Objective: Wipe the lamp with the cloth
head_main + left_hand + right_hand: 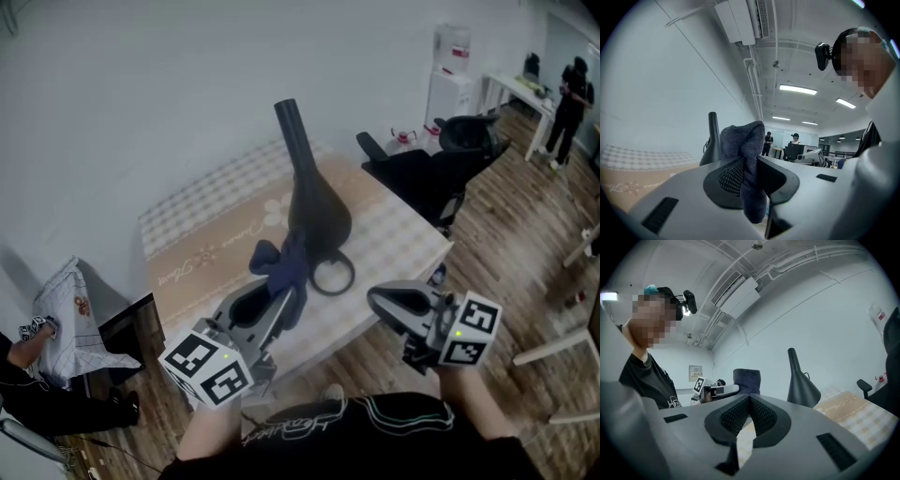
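- On the table [403, 239], the black lamp [314, 202] stands upright.
- The left gripper [281, 305] pinches the blue cloth [279, 264] beside its base.
- The right gripper [380, 302] has its jaws pressed together, empty.

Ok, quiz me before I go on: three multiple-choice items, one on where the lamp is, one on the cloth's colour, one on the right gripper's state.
1. Where is the lamp?
A. On the floor
B. On the table
C. On the office chair

2. What colour is the cloth?
A. White
B. Red
C. Dark blue

3. What state is the right gripper in?
A. Shut, with nothing between its jaws
B. Wide open
C. Shut on the cloth

Answers:
1 B: the head view shows the black lamp on the patterned tabletop.
2 C: the cloth pinched in the left gripper is dark blue.
3 A: in the right gripper view the jaws meet and nothing is held between them.
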Demonstrator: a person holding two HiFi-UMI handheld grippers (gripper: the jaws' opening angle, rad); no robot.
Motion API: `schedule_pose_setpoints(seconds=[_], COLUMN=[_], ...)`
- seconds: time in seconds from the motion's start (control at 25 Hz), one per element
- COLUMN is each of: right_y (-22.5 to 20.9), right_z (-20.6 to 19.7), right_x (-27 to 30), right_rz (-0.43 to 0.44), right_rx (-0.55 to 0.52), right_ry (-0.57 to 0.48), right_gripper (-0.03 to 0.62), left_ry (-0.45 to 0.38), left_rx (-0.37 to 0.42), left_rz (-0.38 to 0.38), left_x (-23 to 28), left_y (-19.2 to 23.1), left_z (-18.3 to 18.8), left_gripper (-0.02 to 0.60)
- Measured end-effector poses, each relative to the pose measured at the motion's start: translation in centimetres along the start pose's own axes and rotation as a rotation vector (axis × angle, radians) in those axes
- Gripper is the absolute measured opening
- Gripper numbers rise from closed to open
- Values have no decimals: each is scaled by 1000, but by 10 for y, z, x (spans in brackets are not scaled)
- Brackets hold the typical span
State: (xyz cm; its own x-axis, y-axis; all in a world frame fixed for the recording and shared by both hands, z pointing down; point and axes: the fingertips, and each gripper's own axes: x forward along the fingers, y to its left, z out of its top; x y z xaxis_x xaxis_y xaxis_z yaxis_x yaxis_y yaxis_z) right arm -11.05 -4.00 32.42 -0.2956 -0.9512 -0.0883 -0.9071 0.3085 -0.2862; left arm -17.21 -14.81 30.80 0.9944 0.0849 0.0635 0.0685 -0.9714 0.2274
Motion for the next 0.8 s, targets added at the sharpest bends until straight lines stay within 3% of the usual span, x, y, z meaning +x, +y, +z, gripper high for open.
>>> schedule_pose_setpoints(seconds=[0.28,0.56,0.8], right_y=[-47,-65,-83], right_z=[22,5,19], right_x=[34,35,52], right_rz=[-59,-93,-126], right_rx=[-2,-32,-28], right_ry=[-8,-16,7], right_gripper=[11,11,11], left_ry=[-34,-84,-121], left_rx=[40,92,139], left_rz=[13,26,35], left_x=[29,47,72], left_y=[75,114,154], left_z=[44,54,98], left_gripper=[66,66,66])
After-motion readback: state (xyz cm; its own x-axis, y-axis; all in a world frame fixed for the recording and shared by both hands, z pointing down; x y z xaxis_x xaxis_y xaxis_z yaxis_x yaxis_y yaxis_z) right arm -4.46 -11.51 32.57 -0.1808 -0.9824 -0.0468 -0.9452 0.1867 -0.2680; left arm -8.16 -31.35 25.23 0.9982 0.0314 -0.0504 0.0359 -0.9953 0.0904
